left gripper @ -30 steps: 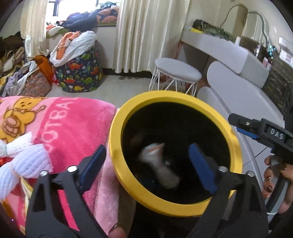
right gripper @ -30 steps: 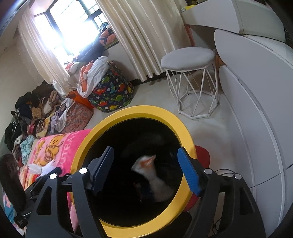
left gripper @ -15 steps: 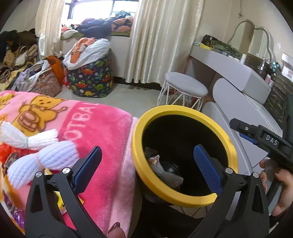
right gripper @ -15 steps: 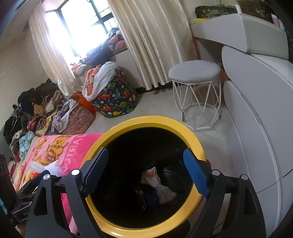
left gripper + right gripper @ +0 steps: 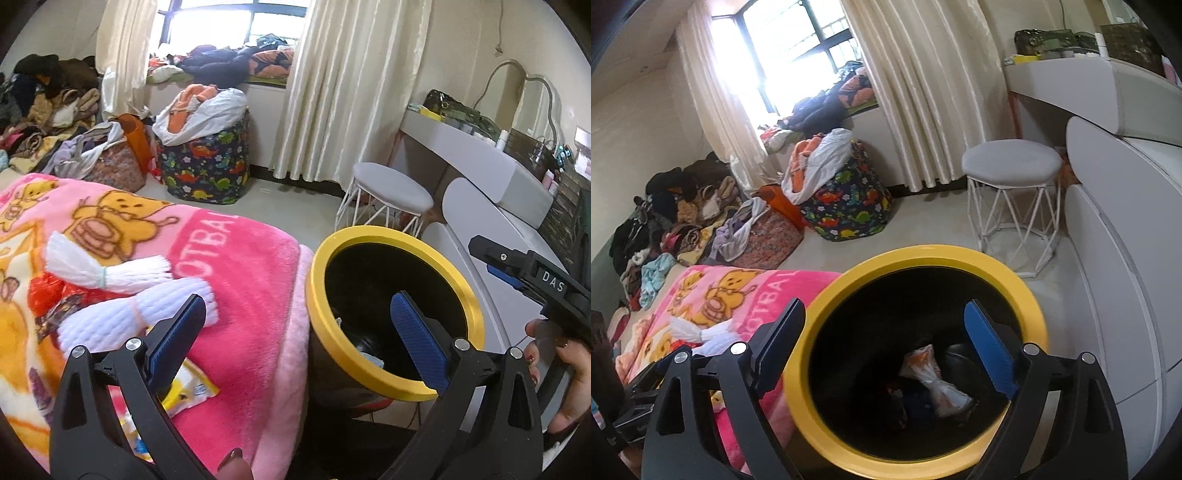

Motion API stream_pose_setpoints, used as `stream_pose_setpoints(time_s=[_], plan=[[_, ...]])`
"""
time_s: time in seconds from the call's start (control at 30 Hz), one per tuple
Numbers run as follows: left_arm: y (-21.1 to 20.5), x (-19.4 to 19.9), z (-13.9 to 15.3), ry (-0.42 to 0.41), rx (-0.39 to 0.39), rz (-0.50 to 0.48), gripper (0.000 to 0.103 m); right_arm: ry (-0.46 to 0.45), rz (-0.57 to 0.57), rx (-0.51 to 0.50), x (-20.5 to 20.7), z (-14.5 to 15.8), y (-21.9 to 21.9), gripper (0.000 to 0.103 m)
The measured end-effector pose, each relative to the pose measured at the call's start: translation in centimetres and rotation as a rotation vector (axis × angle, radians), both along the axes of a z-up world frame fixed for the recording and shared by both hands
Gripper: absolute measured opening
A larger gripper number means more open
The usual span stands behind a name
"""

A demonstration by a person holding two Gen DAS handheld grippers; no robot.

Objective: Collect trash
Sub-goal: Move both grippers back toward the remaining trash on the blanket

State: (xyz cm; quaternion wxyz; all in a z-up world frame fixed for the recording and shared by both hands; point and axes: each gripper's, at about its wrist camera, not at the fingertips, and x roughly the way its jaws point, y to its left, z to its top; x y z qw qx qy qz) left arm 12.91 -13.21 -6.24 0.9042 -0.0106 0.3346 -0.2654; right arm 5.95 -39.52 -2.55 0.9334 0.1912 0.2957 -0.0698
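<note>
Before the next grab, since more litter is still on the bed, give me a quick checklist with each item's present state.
1. Left gripper empty, fingers apart: ok.
2. Right gripper empty, its fingers have just been opening: ok.
3. Crumpled white-and-orange wrapper lying inside the yellow-rimmed black bin: ok.
4. White foam net sleeves still on the pink cartoon blanket: not ok.
5. Yellow snack packet on the blanket, partly behind the left fingers: not ok.
6. Room left in the bin: cannot tell.

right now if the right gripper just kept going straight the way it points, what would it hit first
Probably nothing until inside the yellow-rimmed bin: the open right gripper aims into its mouth, so it would likely meet the crumpled wrapper at the bottom. Depth is hard to judge.
</note>
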Motion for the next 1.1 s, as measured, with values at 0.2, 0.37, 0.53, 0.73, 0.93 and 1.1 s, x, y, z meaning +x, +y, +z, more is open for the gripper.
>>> stream_pose_setpoints(time_s=[0.2, 0.37, 0.53, 0.73, 0.93, 1.1], plan=[[1.8, -0.2, 0.5, -0.017, -0.006, 0.036, 0.092, -0.014, 0.039, -0.015, 0.4, 0.8, 1.9, 0.087], [3.0, -0.3, 0.8, -0.034, -0.006, 0.065, 0.092, -0.027, 0.083, -0.024, 0.8, 1.0, 3.9, 0.087], [4.4, -0.3, 0.9, -0.039, -0.01, 0.092, 0.092, -0.038, 0.116, -0.044, 1.1, 1.4, 5.6, 0.087], [6.4, -0.4, 1.0, -0.041, -0.023, 0.134, 0.092, -0.045, 0.15, -0.055, 1.2, 1.5, 7.1, 0.087], [8.8, -0.4, 1.3, -0.044, -0.035, 0.186, 0.092, -0.046, 0.193, -0.058, 1.5, 1.6, 8.8, 0.087], [10.9, -0.3, 1.4, -0.043, -0.053, 0.23, 0.092, -0.045, 0.237, -0.072, 1.7, 1.5, 10.7, 0.087]])
